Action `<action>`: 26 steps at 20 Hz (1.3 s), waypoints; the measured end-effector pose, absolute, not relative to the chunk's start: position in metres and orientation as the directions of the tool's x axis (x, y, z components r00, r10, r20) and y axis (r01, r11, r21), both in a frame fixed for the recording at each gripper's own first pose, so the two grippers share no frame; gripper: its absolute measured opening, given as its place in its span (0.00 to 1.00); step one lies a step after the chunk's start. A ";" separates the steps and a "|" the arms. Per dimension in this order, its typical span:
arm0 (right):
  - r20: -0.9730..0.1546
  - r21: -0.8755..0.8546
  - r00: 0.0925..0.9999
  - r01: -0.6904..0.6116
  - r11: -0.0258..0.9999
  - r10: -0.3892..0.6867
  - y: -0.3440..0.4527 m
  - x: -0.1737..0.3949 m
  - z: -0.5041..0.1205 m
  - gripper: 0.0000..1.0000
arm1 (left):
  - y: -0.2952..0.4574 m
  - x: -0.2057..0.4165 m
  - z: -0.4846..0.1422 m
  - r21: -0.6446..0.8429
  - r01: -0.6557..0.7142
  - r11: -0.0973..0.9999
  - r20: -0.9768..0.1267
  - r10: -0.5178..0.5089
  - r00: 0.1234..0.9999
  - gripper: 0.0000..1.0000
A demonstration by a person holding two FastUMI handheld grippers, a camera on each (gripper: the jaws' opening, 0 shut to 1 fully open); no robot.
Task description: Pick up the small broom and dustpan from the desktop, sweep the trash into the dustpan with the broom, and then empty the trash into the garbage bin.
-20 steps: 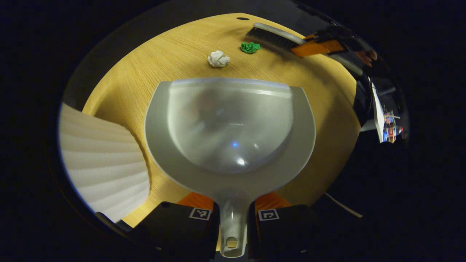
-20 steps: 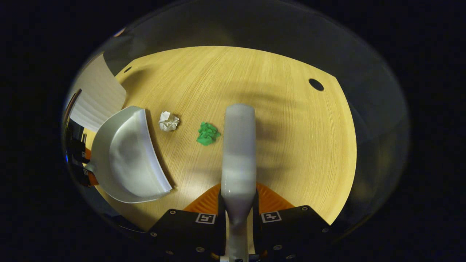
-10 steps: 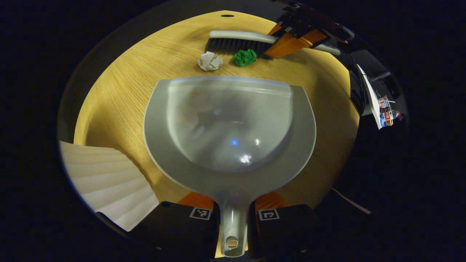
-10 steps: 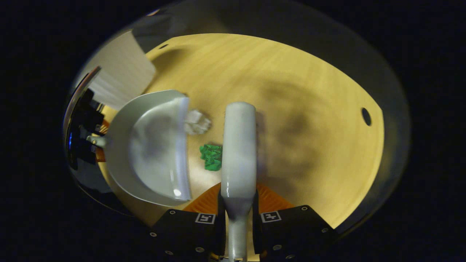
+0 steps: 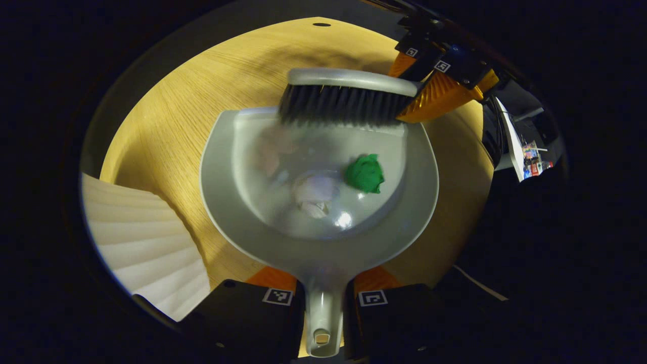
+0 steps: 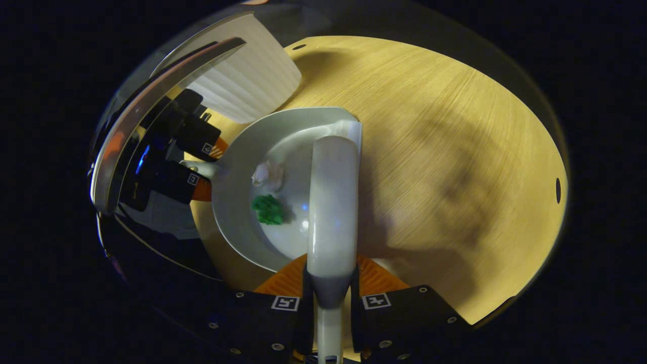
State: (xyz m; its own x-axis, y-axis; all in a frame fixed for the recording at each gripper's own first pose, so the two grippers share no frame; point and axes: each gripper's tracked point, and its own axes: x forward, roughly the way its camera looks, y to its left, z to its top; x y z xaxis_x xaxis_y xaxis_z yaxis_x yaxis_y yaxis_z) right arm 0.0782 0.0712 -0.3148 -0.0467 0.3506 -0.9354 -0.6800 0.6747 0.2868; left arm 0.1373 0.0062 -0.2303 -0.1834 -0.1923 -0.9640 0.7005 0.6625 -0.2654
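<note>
A pale wooden desktop (image 5: 167, 131) carries the work, with a white ribbed bin (image 5: 146, 247) at its edge. One dustpan (image 5: 283, 242), handle clamped by the left gripper (image 5: 323, 298), holds two scraps: one green wad (image 5: 365, 173), one white wad (image 5: 313, 194). One broom (image 5: 349, 98), clamped in the right gripper (image 6: 331, 303), has its bristles at the pan's lip

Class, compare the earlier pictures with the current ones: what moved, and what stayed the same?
The broom swept toward the dustpan and now sits at its front lip. The green wad and the white paper wad went from the desktop into the pan. Unchanged: the left tool stays shut on the dustpan's handle, the right tool on the broom's handle.
</note>
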 end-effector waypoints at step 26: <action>-0.961 0.093 0.259 -0.036 0.995 0.099 0.026 0.072 -0.354 0.49 | -0.067 0.139 -0.196 -0.161 0.156 0.975 -0.987 -0.159 -0.025 0.33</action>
